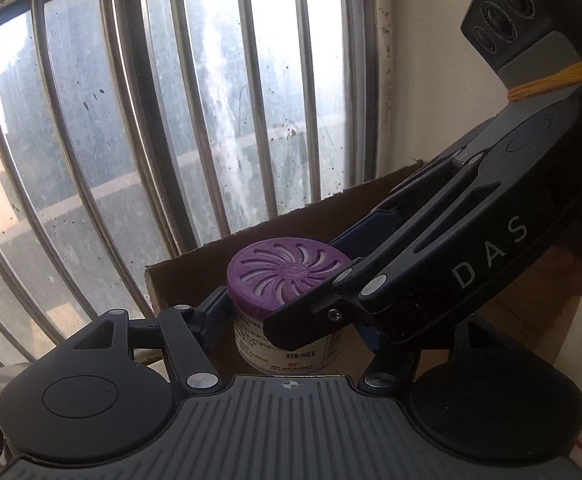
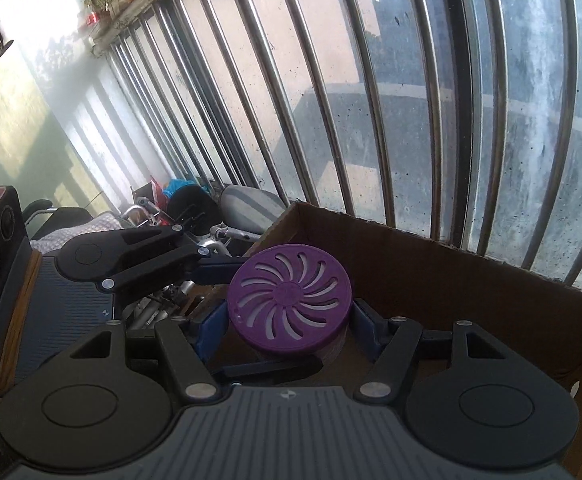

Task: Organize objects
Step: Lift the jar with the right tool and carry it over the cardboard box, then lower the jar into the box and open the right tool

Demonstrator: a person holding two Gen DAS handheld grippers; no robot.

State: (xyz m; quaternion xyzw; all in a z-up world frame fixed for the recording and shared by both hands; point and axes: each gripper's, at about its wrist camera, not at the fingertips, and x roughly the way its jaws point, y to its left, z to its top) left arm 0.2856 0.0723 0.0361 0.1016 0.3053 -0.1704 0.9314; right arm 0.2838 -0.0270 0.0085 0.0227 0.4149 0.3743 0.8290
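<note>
My right tongs (image 2: 289, 324) clamp the purple-lidded jar (image 2: 289, 295) on both sides. My left tongs (image 1: 287, 320) grip the same jar crosswise. Jar held above the open cardboard box (image 2: 451, 280), beside the barred window (image 2: 371, 100).

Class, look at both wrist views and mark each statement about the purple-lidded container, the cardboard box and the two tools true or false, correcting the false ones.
1. The white round container with a purple slotted lid sits between the fingers of both tools. True.
2. The lid is solid, with no openings. False: curved slots spiral around its centre.
3. A brown cardboard box stands behind the container, in front of a barred window. True.
4. The left tool grips a green bottle. False: its fingers flank the purple-lidded container.
5. The right tool has blue finger pads. True.
</note>
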